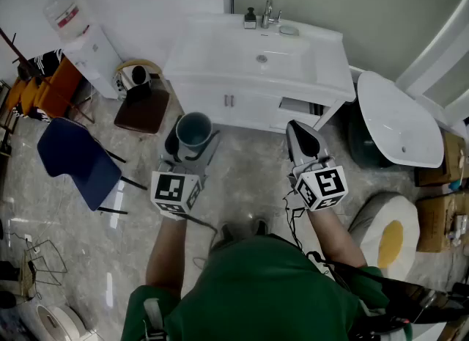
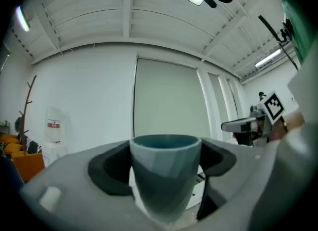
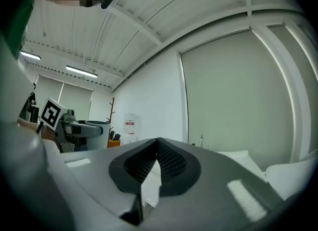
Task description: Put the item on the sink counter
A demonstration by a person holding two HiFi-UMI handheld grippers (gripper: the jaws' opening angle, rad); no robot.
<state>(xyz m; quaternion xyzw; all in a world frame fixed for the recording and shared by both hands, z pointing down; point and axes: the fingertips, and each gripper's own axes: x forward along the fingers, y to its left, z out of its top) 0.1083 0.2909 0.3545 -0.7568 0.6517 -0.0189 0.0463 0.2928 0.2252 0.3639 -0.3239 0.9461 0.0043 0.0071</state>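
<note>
Head camera sits on the person (image 1: pixel 256 288) and looks steeply down at the floor (image 1: pixel 249 167), with the left gripper (image 1: pixel 192 140) and right gripper (image 1: pixel 299 133) close below and the sink counter (image 1: pixel 326 57) just ahead. Each gripper camera rides low behind its own jaws, tilted up at the wall (image 2: pixel 89 101) and ceiling (image 2: pixel 124 16). The left one has the cup (image 2: pixel 165 175) very near, each catches the other gripper at its inner edge, and all three views share the water dispenser (image 1: pixel 88 39).
</note>
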